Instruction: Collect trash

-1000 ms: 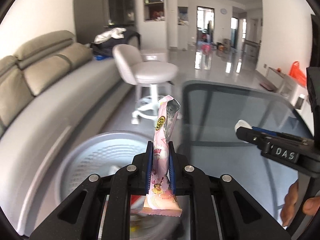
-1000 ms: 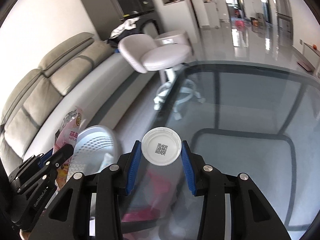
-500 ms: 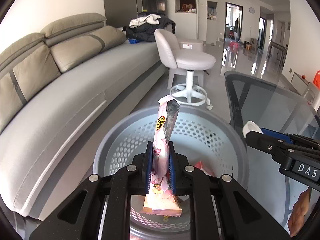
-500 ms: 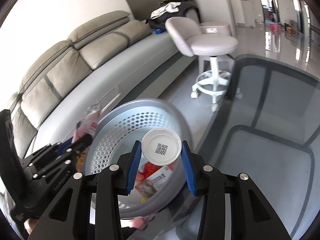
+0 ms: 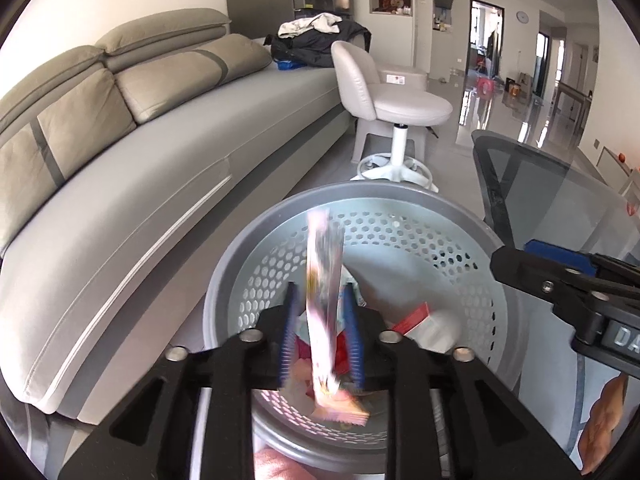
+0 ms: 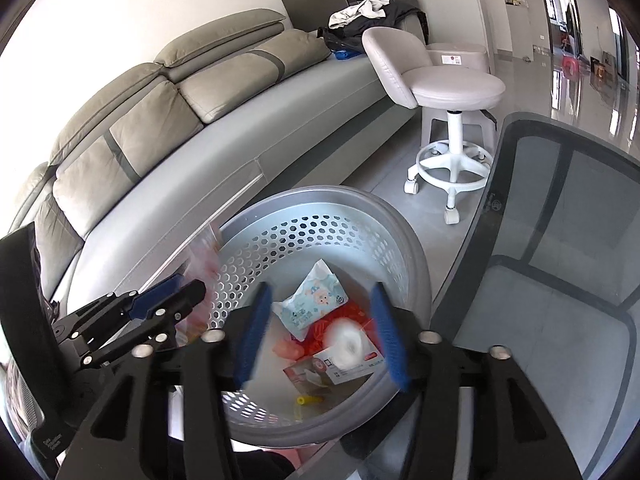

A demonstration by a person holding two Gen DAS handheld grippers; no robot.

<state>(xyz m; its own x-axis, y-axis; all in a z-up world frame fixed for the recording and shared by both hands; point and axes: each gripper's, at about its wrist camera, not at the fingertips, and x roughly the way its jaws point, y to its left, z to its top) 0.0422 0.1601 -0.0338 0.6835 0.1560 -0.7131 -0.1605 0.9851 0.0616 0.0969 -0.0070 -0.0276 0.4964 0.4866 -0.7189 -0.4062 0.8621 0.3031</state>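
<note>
A grey perforated trash basket (image 5: 472, 216) (image 6: 400, 232) sits on the floor below both grippers. My left gripper (image 5: 320, 312) hangs over it with its blue pads parted; the pink snack wrapper (image 5: 324, 296) is blurred between them and slipping down. My right gripper (image 6: 320, 320) is open over the basket. The white round lid (image 6: 346, 342) is blurred below it, above the trash inside. A wet-wipe pack (image 6: 314, 300), a carton (image 6: 348, 364) and red scraps lie in the basket.
A grey sofa (image 5: 120, 152) runs along the left. A white swivel stool (image 5: 396, 108) stands beyond the basket. A dark glass table (image 6: 560, 240) lies to the right, its edge next to the basket.
Both grippers have opened over the basket. The white lid has left the right gripper and is falling. The pink wrapper has come loose in the left gripper and is dropping.
</note>
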